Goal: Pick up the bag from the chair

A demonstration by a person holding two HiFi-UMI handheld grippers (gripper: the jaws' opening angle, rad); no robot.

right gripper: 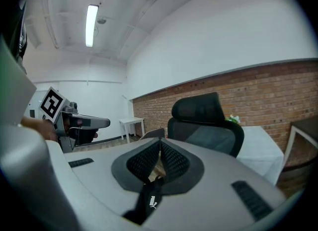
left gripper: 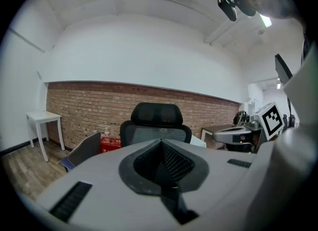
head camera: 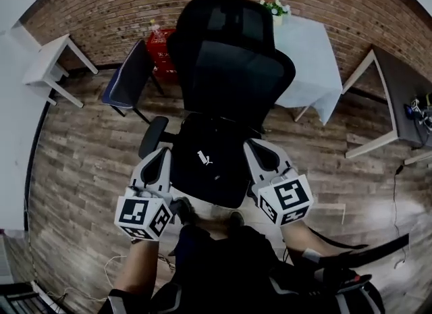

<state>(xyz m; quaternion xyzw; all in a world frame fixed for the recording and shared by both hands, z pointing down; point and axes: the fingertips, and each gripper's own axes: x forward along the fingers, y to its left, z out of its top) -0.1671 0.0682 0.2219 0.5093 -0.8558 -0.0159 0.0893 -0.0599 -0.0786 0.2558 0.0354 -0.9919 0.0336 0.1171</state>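
2 grips set: right gripper (right gripper: 159, 149) clamped on the logo strap (right gripper: 149, 201), left gripper (left gripper: 162, 148) closed on a dark strap (left gripper: 174, 206) (probably the bag's too). Bag (head camera: 206, 164) lies on the chair (head camera: 229, 56) seat between them. Lift both evenly, straight up.

Black bag (head camera: 206, 161) with a small white logo, and a black mesh-backed chair (head camera: 229, 63). The grey left claw (head camera: 164, 153) and grey right claw (head camera: 255, 148) bear cubes (head camera: 143, 217) patterned in black-and-white squares. Red-brown brick wall (head camera: 101, 9), red crate (head camera: 160, 53), white-draped counter (head camera: 307, 69), brown plank floor (head camera: 88, 164).
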